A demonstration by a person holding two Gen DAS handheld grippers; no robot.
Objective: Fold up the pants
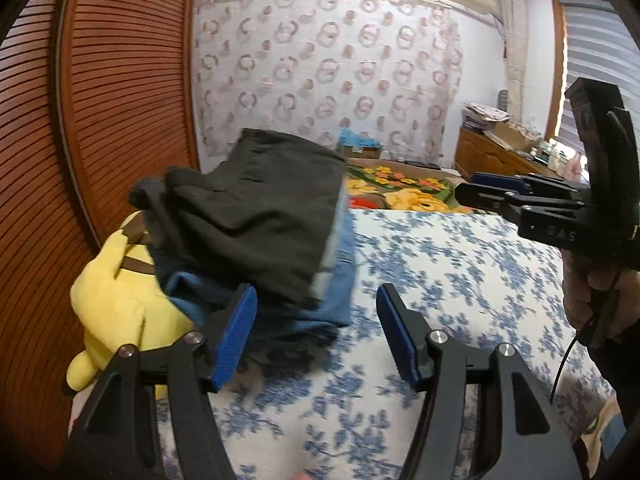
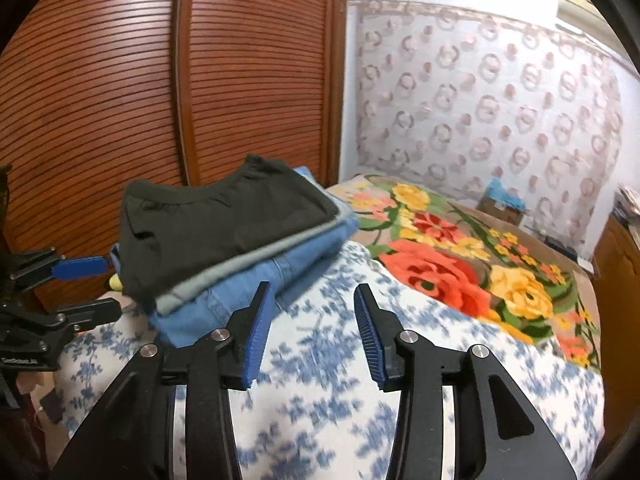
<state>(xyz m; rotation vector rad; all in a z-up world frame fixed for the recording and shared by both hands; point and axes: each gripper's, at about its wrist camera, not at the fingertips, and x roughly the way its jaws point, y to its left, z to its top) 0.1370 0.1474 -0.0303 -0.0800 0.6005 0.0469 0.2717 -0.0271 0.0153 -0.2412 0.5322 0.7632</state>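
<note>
Three folded garments make one stack on the blue-flowered bedspread, and we see the dark pants on top as a flat, roughly squared bundle with its waistband toward the slatted wooden wardrobe, above a thin grey layer and blue denim. Beside that stack, on the wardrobe side, a yellow plush toy lies partly under it. We hold the left gripper and the right gripper just short of the stack, both spread wide and grasping nothing.
</note>
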